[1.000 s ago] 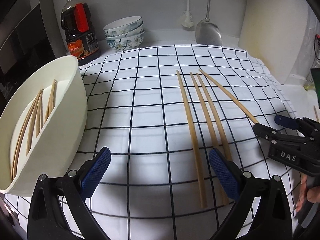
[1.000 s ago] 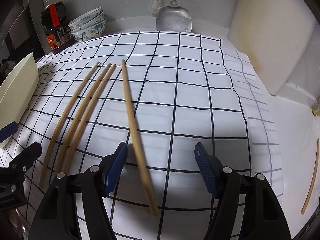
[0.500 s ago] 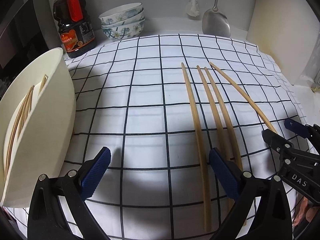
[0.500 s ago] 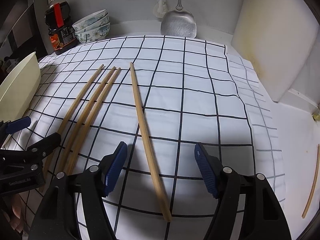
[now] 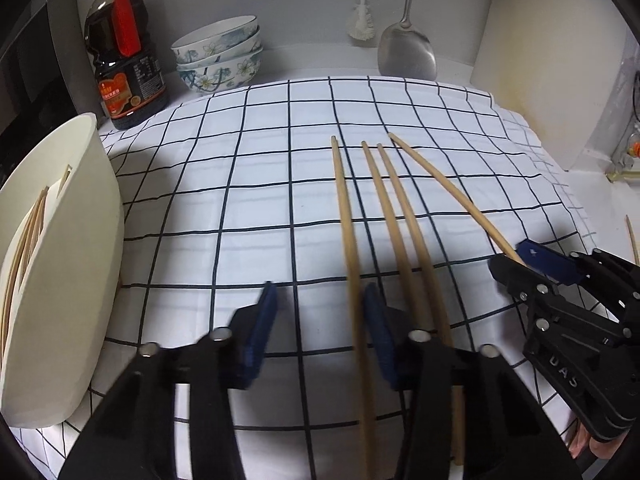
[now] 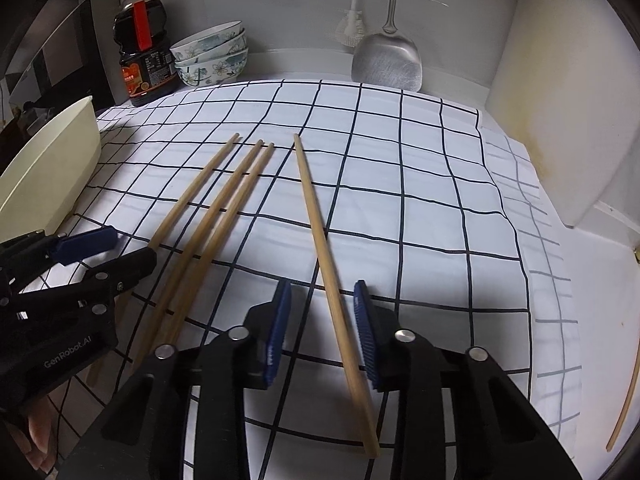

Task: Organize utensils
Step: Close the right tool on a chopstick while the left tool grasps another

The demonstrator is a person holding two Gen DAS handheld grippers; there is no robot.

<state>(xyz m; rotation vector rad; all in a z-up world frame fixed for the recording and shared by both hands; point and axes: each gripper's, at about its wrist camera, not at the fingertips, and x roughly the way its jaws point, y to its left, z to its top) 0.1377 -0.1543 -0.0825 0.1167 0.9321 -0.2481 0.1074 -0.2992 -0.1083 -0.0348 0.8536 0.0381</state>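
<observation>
Several long wooden chopsticks lie on the checked cloth [image 5: 224, 200]. My left gripper [image 5: 320, 332] has its jaws partly closed around the leftmost chopstick [image 5: 348, 240], with a gap still showing. My right gripper [image 6: 320, 328] straddles the rightmost chopstick [image 6: 320, 232], jaws narrowed but apart. Two more chopsticks [image 6: 224, 216] lie between. A cream holder [image 5: 60, 264] at the left holds several chopsticks. The right gripper also shows in the left wrist view [image 5: 532, 268].
A soy sauce bottle [image 5: 124, 64] and stacked bowls [image 5: 220, 56] stand at the back left. A metal spatula [image 5: 406, 52] and a brush hang on the back wall. A cutting board [image 5: 552, 60] leans at the right. A stray chopstick [image 6: 628, 392] lies off the cloth.
Both grippers have narrowed their jaws, each around a chopstick, and moved a little forward. The chopsticks still lie on the cloth.
</observation>
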